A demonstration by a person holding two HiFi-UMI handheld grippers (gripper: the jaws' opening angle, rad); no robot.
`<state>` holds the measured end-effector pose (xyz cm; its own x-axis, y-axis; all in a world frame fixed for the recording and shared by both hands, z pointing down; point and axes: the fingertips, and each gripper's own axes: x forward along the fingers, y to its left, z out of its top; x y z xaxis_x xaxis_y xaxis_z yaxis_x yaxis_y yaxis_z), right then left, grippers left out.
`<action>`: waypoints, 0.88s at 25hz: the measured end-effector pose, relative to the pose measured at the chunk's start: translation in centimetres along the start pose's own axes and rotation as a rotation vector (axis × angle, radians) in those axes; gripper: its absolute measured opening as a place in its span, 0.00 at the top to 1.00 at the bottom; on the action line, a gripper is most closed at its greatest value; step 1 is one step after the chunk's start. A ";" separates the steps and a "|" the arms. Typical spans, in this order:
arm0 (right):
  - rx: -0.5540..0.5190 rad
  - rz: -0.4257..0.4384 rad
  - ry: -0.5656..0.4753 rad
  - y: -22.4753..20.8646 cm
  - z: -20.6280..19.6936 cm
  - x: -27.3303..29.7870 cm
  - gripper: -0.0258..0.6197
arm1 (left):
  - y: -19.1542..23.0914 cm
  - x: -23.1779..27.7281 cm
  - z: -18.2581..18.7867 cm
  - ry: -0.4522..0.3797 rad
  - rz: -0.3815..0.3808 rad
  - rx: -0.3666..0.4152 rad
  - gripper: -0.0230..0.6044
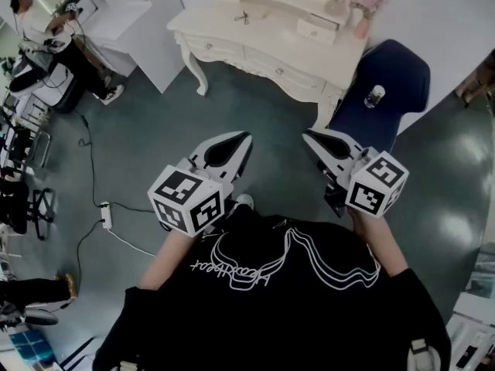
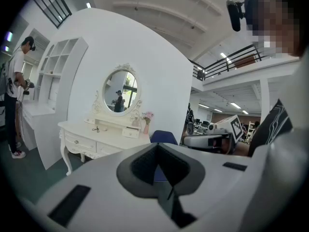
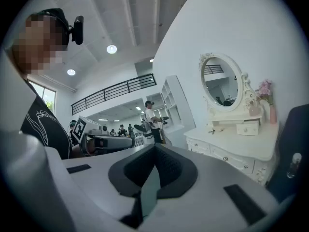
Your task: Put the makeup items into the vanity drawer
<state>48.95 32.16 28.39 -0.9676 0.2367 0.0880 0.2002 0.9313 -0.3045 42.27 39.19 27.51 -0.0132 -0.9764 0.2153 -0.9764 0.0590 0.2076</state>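
Note:
The white vanity table [image 1: 232, 41] stands across the floor at the top of the head view, with an oval mirror [image 2: 120, 91] and a small drawer unit [image 1: 318, 29] on its top. A small dark item [image 1: 243, 16] lies on the tabletop, and a pink flower vase [image 1: 363, 22] stands at its right end. A small bottle [image 1: 375, 95] rests on the blue chair [image 1: 402, 72] beside the table. I hold both grippers in front of my chest, well short of the vanity. My left gripper [image 1: 241, 139] is shut and holds nothing. My right gripper [image 1: 309, 137] is likewise shut and holds nothing.
A person [image 1: 46, 29] stands at the far left by a white shelf unit [image 2: 55, 66]. A power strip [image 1: 107, 215] with cables lies on the green floor at left. Office chairs [image 1: 23, 199] line the left edge. A curved white partition [image 2: 159, 81] backs the vanity.

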 end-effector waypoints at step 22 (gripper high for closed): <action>0.040 -0.017 0.015 -2.6 -0.2 2.5 0.95 | 2.5 1.7 -0.2 0.021 0.003 -0.016 0.96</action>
<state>46.01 30.43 29.60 -0.9683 0.2251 0.1081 0.1767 0.9235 -0.3404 39.88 37.68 28.58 -0.0112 -0.9717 0.2359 -0.9729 0.0651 0.2219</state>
